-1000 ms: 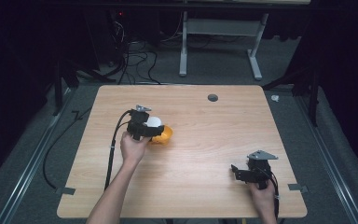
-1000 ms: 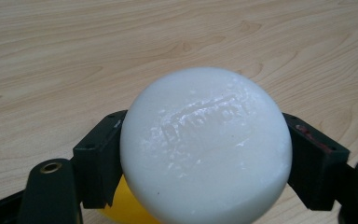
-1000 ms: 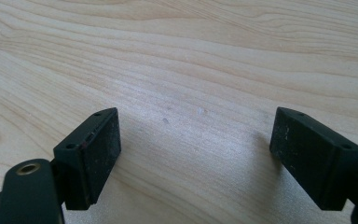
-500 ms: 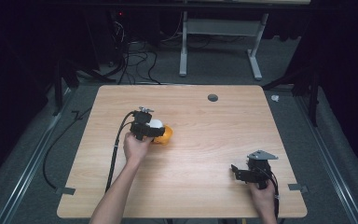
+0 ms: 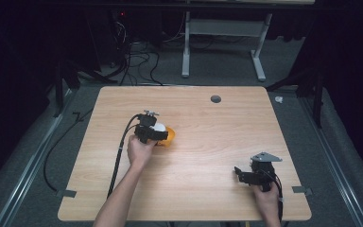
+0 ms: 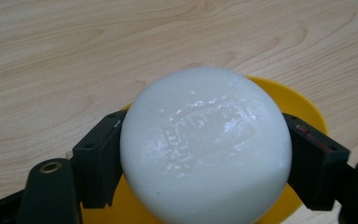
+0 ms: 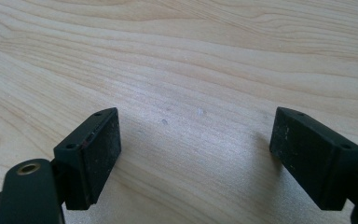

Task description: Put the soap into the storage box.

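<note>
A glossy white ball (image 6: 205, 144) sits clamped between the jaws of my left gripper (image 5: 157, 134), right over a yellow bowl (image 6: 303, 105) whose rim shows behind and under it. In the high view the white ball (image 5: 159, 127) and the yellow bowl (image 5: 168, 137) lie left of the table's middle, with a hand behind the gripper. My right gripper (image 5: 240, 174) rests low near the table's front right, held by the other hand. Its jaws stand wide apart over bare wood (image 7: 196, 121), with nothing between them.
The wooden table (image 5: 217, 142) has a small dark round hole (image 5: 215, 99) near its far edge. A black cable (image 5: 120, 151) trails from my left gripper toward the front left. Beyond the table are a white stand's legs (image 5: 222, 42) and floor cables.
The left gripper with the white ball has stayed over the yellow bowl, shifting only slightly. The right gripper has not moved.
</note>
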Motion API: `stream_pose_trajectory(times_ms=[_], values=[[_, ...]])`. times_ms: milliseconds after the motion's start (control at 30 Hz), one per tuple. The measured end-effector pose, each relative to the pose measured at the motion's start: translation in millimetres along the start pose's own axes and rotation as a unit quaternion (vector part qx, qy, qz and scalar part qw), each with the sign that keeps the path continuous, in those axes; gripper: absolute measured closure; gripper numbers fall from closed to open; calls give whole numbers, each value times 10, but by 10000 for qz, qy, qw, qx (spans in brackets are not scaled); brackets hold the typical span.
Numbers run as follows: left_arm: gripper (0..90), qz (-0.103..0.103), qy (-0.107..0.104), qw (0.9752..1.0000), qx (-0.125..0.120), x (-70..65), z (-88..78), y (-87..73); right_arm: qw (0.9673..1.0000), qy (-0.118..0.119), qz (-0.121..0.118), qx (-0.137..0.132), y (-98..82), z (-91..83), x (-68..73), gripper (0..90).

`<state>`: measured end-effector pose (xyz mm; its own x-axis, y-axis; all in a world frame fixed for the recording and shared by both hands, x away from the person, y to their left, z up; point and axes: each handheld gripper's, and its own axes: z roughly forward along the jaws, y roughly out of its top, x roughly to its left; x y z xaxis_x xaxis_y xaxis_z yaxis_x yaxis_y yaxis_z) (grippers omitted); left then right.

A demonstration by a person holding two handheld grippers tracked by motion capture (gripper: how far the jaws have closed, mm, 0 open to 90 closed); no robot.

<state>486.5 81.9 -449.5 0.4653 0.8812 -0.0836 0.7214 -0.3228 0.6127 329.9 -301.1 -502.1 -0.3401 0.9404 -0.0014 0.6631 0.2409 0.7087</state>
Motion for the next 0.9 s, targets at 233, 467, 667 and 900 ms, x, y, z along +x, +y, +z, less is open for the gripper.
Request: stream_pose_trajectory(times_ms=[233, 467, 667, 900], values=[[235, -8, -5, 10000, 51, -11, 30, -5, 10000, 0, -11, 9, 1, -1, 2, 173], [234, -12, 44, 9998, 194, -21, 74, -16, 10000, 1, -8, 8, 1, -1, 2, 173], [231, -68, 16, 10000, 31, -26, 22, -1, 10000, 3, -9, 9, 1, -1, 2, 173], [213, -104, -47, 9997, -233, -10, -124, 22, 10000, -4, -18, 9, 1, 0, 2, 173]])
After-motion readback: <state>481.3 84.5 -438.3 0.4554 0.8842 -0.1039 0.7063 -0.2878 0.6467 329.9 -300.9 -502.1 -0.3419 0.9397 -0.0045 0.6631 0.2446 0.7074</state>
